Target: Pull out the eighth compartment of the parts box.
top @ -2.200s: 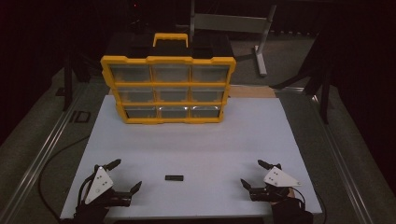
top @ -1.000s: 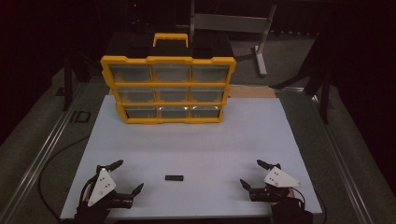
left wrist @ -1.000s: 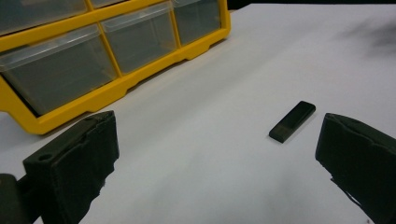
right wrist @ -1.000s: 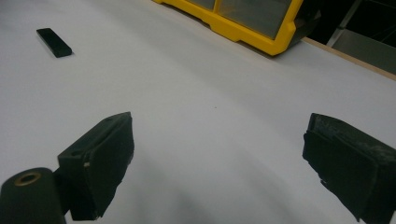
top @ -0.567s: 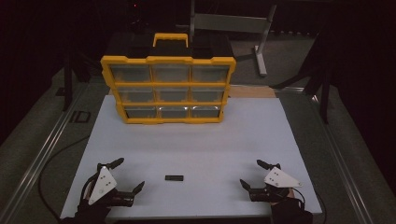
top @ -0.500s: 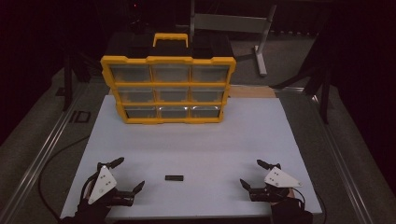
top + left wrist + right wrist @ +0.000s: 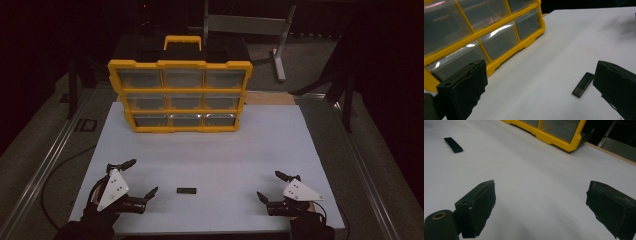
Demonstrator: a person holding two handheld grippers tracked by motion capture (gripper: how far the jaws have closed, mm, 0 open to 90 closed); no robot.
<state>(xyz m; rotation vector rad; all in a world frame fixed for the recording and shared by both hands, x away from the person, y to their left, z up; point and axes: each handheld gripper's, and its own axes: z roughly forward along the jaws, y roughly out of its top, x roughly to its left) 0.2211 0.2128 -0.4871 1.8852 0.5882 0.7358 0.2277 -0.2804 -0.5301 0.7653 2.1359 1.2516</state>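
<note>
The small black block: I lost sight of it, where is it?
High view: the small black block lies flat on the white table, between both hand-held grippers, nearer the left hand-held gripper.

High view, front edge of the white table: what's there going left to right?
left gripper → small black flat piece → right gripper. All sit over the white table; both grippers have their jaws spread, and neither holds anything.

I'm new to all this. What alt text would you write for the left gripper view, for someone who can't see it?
A small flat black bar lies on a white table, just beside the right-hand jaw of the open left gripper, whose two black jaws rise from the bottom corners. Behind, at upper left, stands a yellow organizer with clear drawers.
</note>
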